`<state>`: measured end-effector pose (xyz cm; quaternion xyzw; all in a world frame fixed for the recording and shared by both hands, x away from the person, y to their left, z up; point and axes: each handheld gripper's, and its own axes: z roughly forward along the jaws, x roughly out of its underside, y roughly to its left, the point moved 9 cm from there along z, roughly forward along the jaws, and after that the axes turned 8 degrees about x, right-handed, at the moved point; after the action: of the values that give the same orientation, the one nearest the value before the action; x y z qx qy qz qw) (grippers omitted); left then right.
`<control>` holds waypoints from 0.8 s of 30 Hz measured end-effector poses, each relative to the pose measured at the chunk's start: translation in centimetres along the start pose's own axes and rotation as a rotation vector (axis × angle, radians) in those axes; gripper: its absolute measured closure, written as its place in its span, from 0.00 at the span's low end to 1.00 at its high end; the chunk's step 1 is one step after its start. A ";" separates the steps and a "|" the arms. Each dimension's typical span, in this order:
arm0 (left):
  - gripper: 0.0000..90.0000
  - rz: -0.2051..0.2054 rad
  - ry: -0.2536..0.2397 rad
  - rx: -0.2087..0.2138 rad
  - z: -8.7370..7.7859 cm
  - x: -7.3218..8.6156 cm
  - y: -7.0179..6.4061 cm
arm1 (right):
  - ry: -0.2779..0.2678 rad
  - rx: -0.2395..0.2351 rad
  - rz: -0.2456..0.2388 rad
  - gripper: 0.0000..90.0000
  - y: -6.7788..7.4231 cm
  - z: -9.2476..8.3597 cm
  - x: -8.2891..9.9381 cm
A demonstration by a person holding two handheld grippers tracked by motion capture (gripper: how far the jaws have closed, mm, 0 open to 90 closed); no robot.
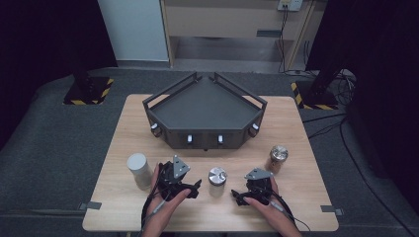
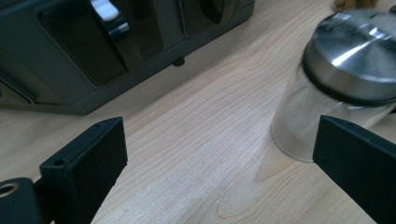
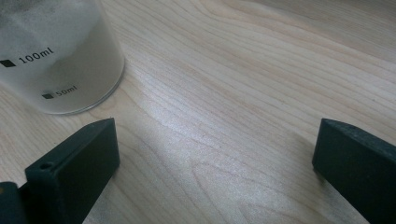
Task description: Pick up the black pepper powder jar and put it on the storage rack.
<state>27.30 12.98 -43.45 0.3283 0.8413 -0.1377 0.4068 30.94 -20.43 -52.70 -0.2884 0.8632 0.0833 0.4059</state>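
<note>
My left tongs (image 1: 193, 189) and right tongs (image 1: 239, 198), both apart, flank the jar (image 1: 217, 181) (glass, likely slippery, fragile); grip below the steel lid.

Looks like a lab / test room set up for recording, not a home. Small wooden desk (image 1: 296, 128) stands alone on grey carpet (image 1: 49, 143), w/ black curtains (image 1: 44, 34) hanging at both sides. Two black stand bases w/ yellow-black hazard tape (image 1: 89, 91) flank the desk; loose cables (image 1: 326, 126) run over the floor at right to a wall socket (image 1: 290, 4). Tape bits mark the desk's front corners (image 1: 91, 205). On the desk: a dark angular equipment tray w/ knobs (image 1: 205, 111), plus a clear jar printed w/ 50ml and 100ml marks (image 3: 56, 56), lab-style glassware. Plain wooden cabinet (image 1: 237, 24) at the back wall.
</note>
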 end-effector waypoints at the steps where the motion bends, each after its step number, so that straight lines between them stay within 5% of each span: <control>1: 0.02 0.005 0.001 0.000 -0.3 -0.2 0.0 | 0.000 0.000 -0.001 0.01 0.0 0.0 0.0; 5: 0.02 -0.001 -0.018 0.016 -1.3 -0.7 0.0 | 0.000 0.000 0.000 0.01 0.0 0.0 0.0; 8: 0.01 -0.033 -0.060 0.067 -2.3 -0.9 0.4 | 0.000 0.000 0.000 0.01 0.0 0.0 0.0; 15: 0.02 -0.003 -0.081 0.018 -4.4 -1.7 0.4 | -0.001 0.000 0.000 0.01 0.0 0.0 0.0; 24: 0.02 -0.013 -0.135 -0.004 -6.4 -1.5 1.6 | -0.001 0.005 0.002 0.01 0.1 0.0 0.0</control>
<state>25.29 16.73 -38.20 0.3120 0.8144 -0.1607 0.4622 30.86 -20.39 -52.71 -0.2864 0.8635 0.0815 0.4070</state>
